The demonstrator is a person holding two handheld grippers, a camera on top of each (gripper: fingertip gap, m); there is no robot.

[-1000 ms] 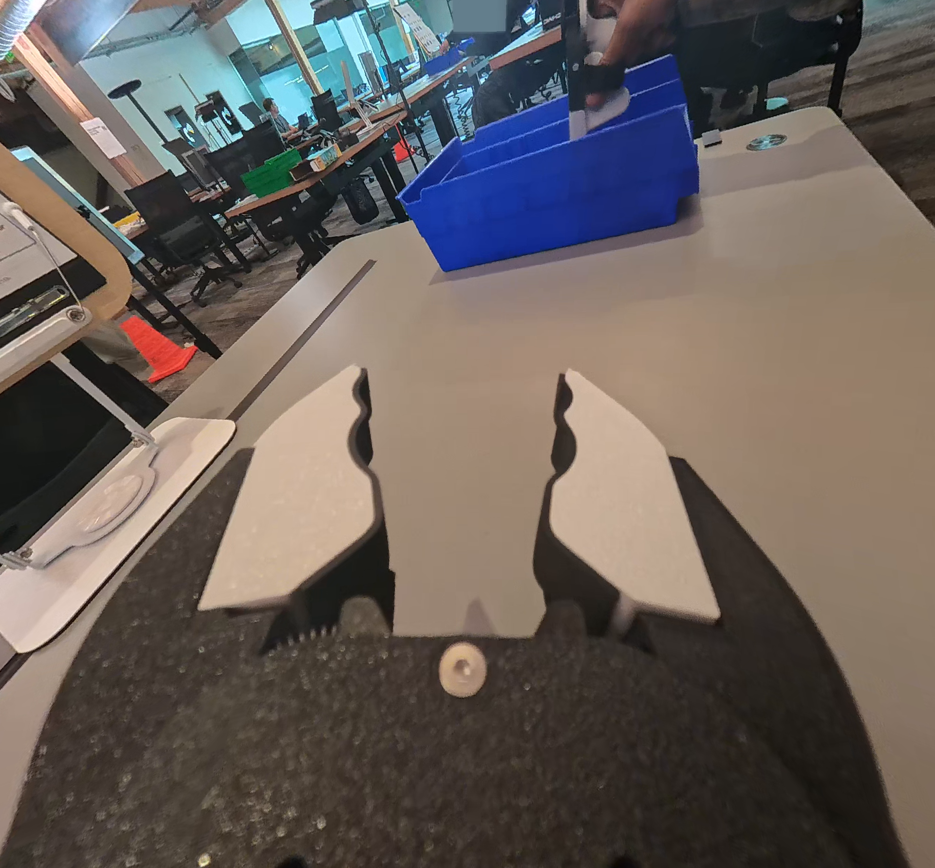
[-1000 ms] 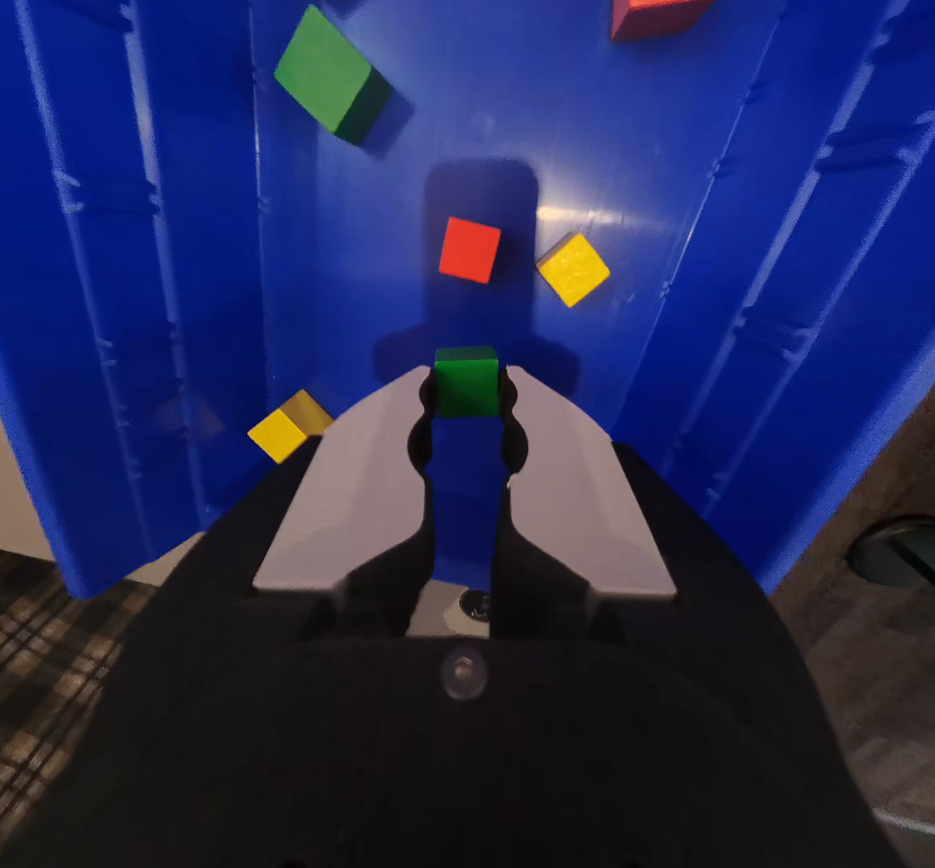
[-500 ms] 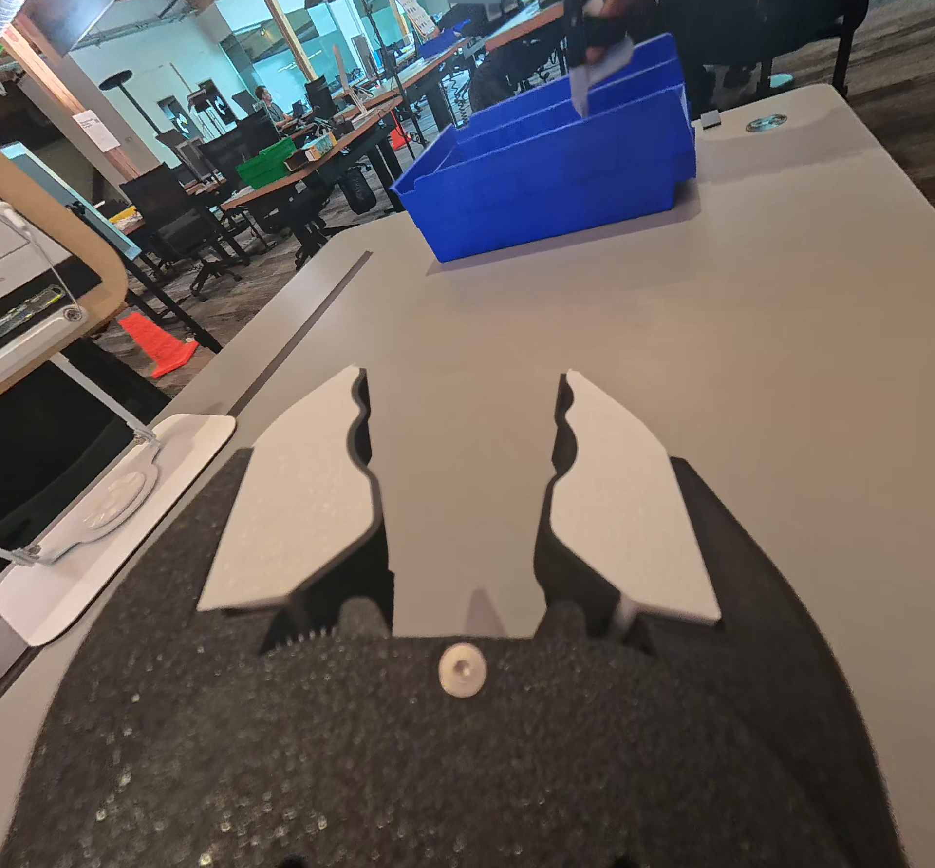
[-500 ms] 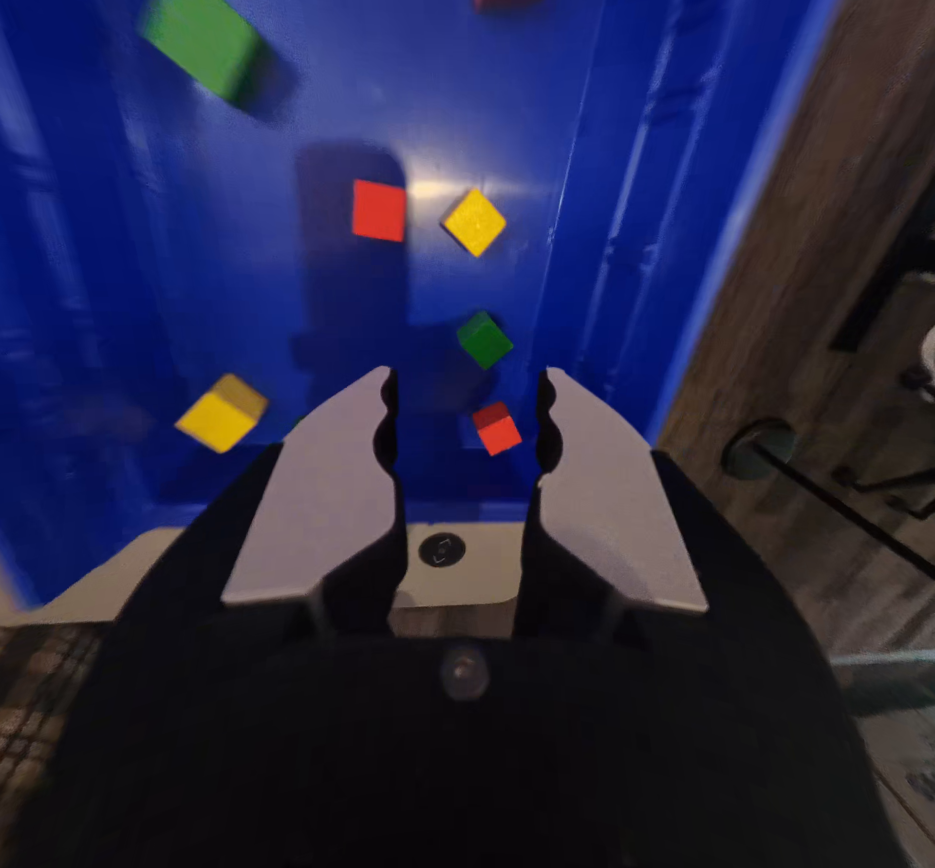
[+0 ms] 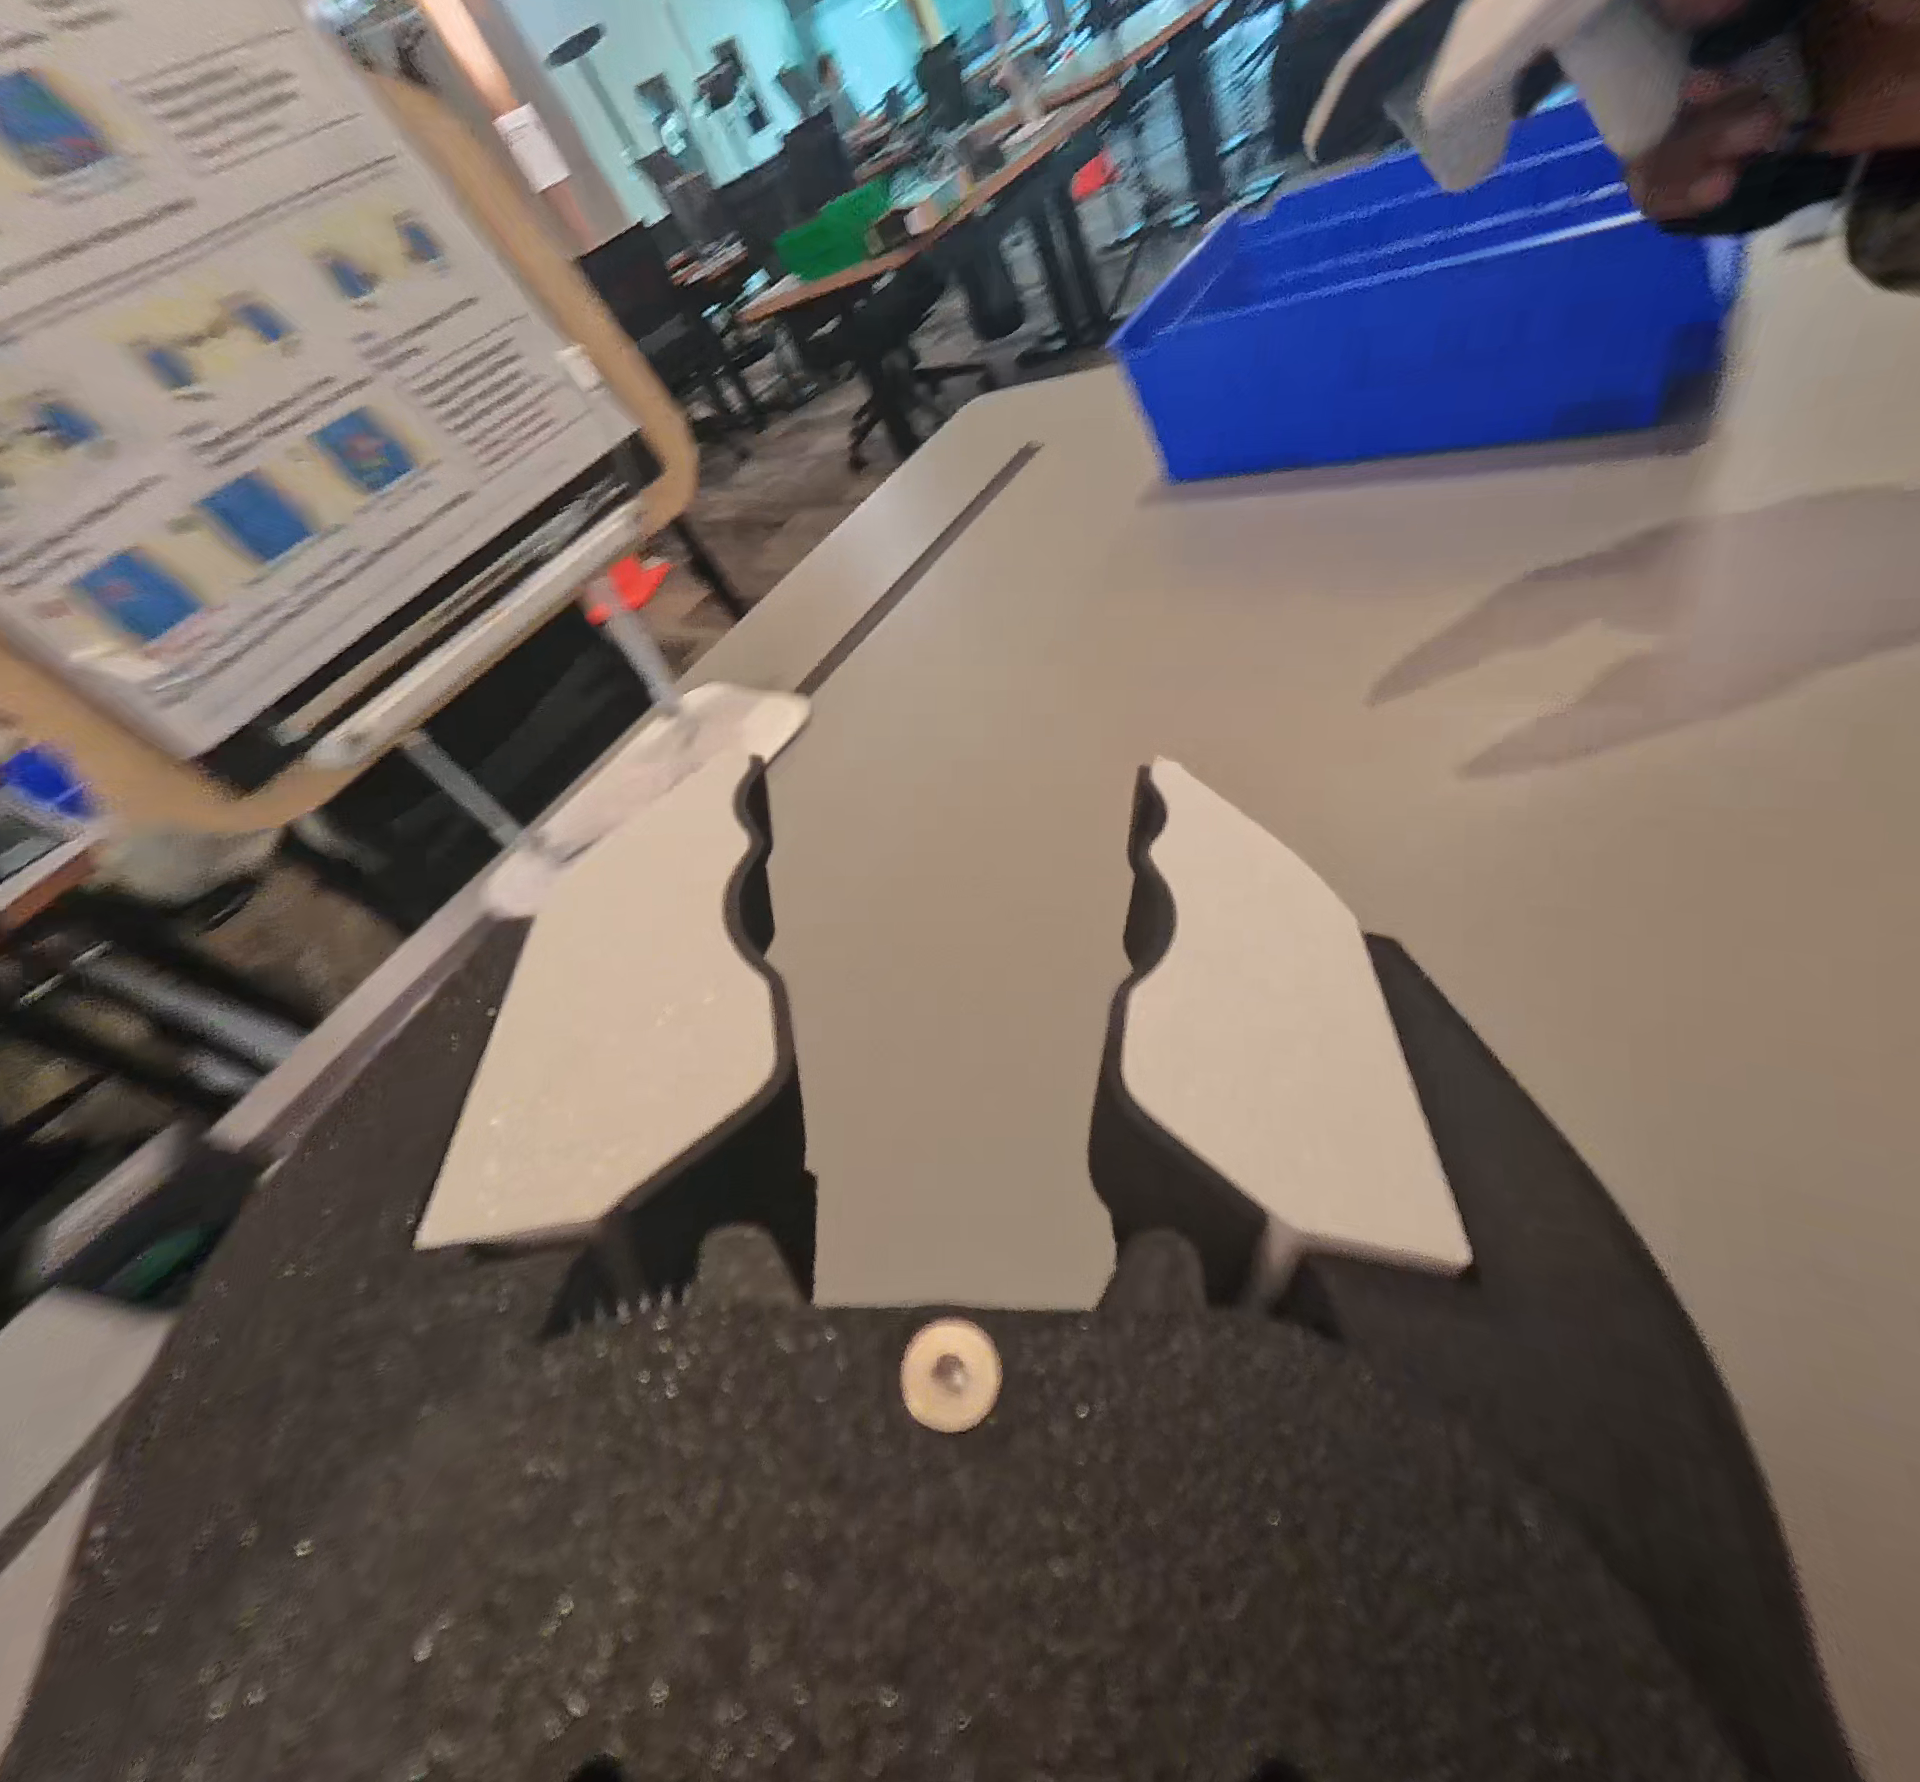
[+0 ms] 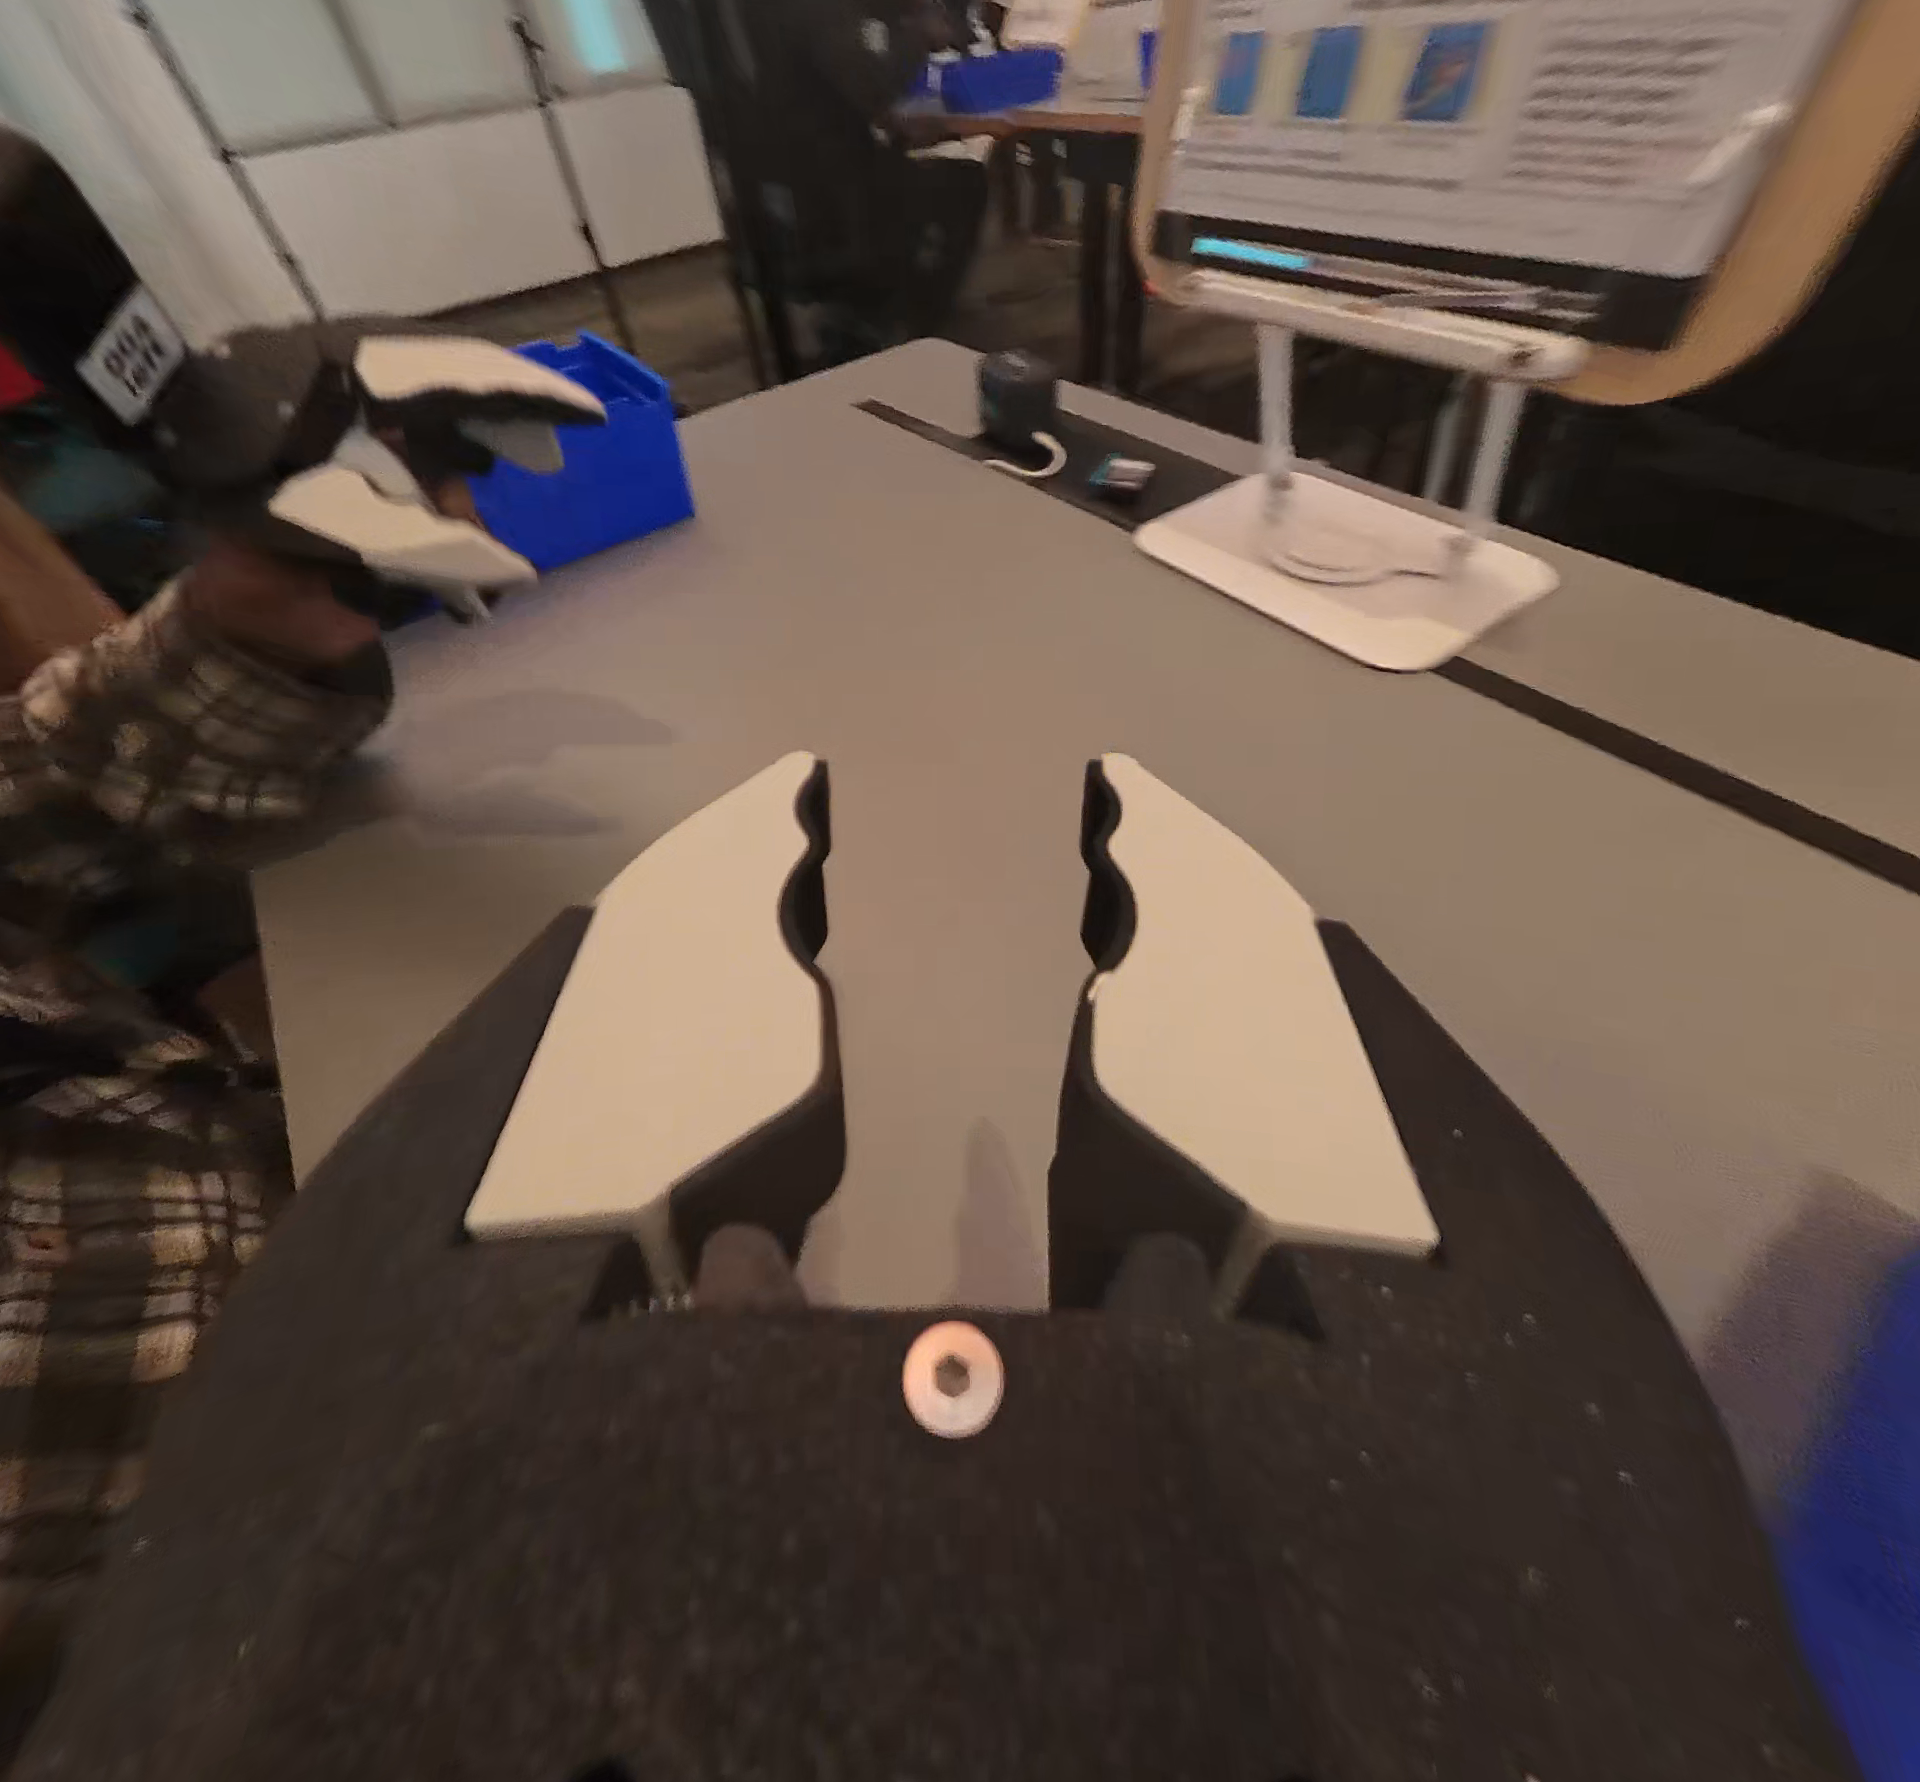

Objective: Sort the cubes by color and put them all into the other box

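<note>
Gaping wide and empty, both tongs: left point(image 5: 951, 787), right point(image 6: 956, 776); blue box point(image 5: 1423, 350) lying crosswise beyond.

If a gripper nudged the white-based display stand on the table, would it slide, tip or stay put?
Probably tip-prone: the display stand carries a large screen high on thin legs. Its flat base is wide, which likely helps against light nudges. The smooth grey table suggests a low push would slide it instead.
</note>
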